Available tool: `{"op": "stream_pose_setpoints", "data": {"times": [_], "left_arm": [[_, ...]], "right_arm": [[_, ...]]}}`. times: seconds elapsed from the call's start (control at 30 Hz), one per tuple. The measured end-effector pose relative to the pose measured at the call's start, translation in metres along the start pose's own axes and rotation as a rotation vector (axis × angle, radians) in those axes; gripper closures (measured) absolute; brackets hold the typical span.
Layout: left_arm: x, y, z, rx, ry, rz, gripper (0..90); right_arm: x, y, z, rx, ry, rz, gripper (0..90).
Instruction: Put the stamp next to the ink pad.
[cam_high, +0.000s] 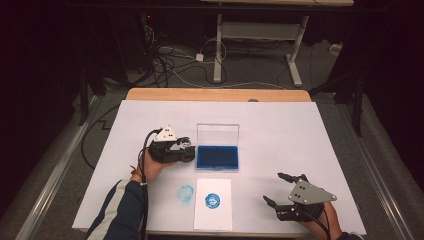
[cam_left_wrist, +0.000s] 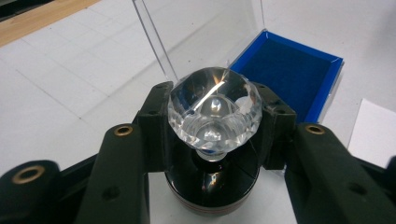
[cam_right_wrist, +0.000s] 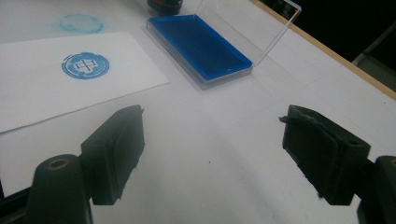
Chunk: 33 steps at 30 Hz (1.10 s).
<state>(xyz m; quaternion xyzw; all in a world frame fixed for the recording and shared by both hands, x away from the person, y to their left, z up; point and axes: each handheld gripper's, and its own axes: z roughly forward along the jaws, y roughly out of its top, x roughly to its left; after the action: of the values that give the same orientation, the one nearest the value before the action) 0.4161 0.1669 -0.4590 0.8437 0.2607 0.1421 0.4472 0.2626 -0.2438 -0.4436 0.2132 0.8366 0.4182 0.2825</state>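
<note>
Your left tool (cam_left_wrist: 212, 140) clamps the faceted clear-crystal knob of the black-based round stamp (cam_left_wrist: 214, 121), just beside the open blue ink pad in its clear hinged case (cam_high: 217, 156). Hard, heavy, slippery facets: grip the knob's widest girth. Right tool (cam_right_wrist: 224, 149) gapes empty above the white desk (cam_high: 280, 130).

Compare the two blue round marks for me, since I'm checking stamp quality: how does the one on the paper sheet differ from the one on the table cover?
The mark on the paper sheet is dark, crisp and shows a symbol inside its ring; the mark on the table cover is pale, smudged and unreadable. The first sits on the loose sheet, the second directly on the cover, left of it. Both are round and blue.
</note>
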Motion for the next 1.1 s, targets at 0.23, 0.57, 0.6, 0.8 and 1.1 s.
{"op": "stream_pose_setpoints", "data": {"times": [0.23, 0.57, 0.6, 0.8, 1.1], "left_arm": [[0.0003, -0.0035, 0.0031, 0.038, 0.018, 0.019, 53.6], [0.0007, -0.0054, 0.0029, 0.053, 0.026, 0.024, 53.4], [0.0008, -0.0054, 0.0026, 0.055, 0.027, 0.026, 53.4], [0.0000, -0.0044, 0.0015, 0.059, 0.041, 0.028, 47.7], [-0.0018, -0.0008, -0.0041, 0.032, 0.072, 0.036, 42.0]], "right_arm": [[0.0006, 0.0001, 0.0000, 0.002, 0.005, -0.007, 21.1], [0.0013, 0.0001, -0.0002, 0.006, 0.004, -0.009, 21.1], [0.0012, 0.0000, -0.0001, 0.006, 0.005, -0.009, 21.1], [0.0013, 0.0000, -0.0001, 0.009, 0.006, -0.013, 21.1], [0.0015, 0.0000, 0.0001, 0.011, 0.007, -0.018, 21.0]]}}
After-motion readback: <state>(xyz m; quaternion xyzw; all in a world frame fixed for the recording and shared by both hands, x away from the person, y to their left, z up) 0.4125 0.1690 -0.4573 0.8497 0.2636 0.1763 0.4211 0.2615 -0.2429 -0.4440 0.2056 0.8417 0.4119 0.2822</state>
